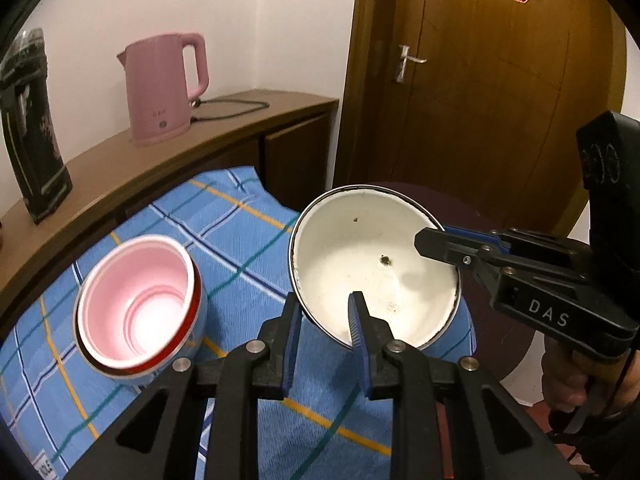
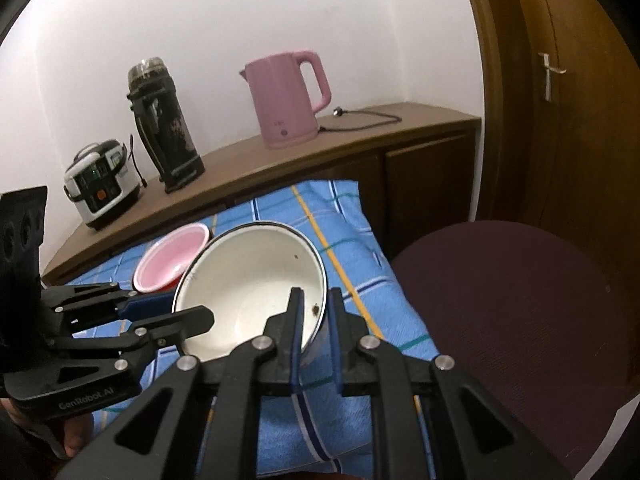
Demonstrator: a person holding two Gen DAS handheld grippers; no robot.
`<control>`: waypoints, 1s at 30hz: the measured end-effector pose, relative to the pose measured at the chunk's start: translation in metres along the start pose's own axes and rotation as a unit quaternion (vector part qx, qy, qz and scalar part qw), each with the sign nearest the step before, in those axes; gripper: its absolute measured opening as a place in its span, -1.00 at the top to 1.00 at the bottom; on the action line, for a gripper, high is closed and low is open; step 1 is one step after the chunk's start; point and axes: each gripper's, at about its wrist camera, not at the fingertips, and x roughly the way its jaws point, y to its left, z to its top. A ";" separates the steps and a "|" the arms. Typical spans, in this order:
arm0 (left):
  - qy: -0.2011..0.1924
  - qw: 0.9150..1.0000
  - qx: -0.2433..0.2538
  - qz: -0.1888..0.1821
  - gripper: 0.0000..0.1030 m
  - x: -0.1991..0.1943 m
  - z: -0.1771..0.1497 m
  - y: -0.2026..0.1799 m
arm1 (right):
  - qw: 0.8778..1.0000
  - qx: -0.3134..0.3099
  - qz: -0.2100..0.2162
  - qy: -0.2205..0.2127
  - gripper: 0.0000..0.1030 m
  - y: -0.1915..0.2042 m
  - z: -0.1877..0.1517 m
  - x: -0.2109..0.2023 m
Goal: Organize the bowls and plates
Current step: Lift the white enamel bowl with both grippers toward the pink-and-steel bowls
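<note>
A white enamel bowl (image 1: 360, 248) (image 2: 248, 272) with a dark rim and a few chipped spots hangs tilted over the blue plaid cloth (image 1: 240, 240). Both grippers hold it. My left gripper (image 1: 325, 304) (image 2: 192, 308) is shut on the bowl's near rim, one finger inside and one outside. My right gripper (image 2: 316, 300) (image 1: 434, 236) is shut on the opposite rim in the same way. A pink bowl (image 1: 136, 308) (image 2: 172, 260) with a red band, nested in another bowl, sits on the cloth to the left of the white one.
A wooden sideboard (image 2: 320, 152) behind the cloth carries a pink kettle (image 2: 286, 100) with its cord, a dark flask (image 2: 164, 120) and a rice cooker (image 2: 102, 184). A maroon chair seat (image 2: 520, 320) lies to the right, with a brown door (image 1: 480, 100) beyond.
</note>
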 end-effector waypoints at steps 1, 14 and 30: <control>-0.005 1.000 0.003 0.002 0.49 -0.003 0.003 -0.001 | 1.000 0.000 0.000 -0.004 0.77 0.001 0.002 -0.002; -0.044 0.999 0.017 0.011 0.49 -0.025 0.028 0.010 | 0.999 -0.016 -0.004 -0.034 0.77 0.019 0.029 -0.009; -0.062 0.998 -0.024 0.023 0.49 -0.051 0.041 0.050 | 0.997 -0.049 0.011 -0.057 0.77 0.065 0.063 -0.009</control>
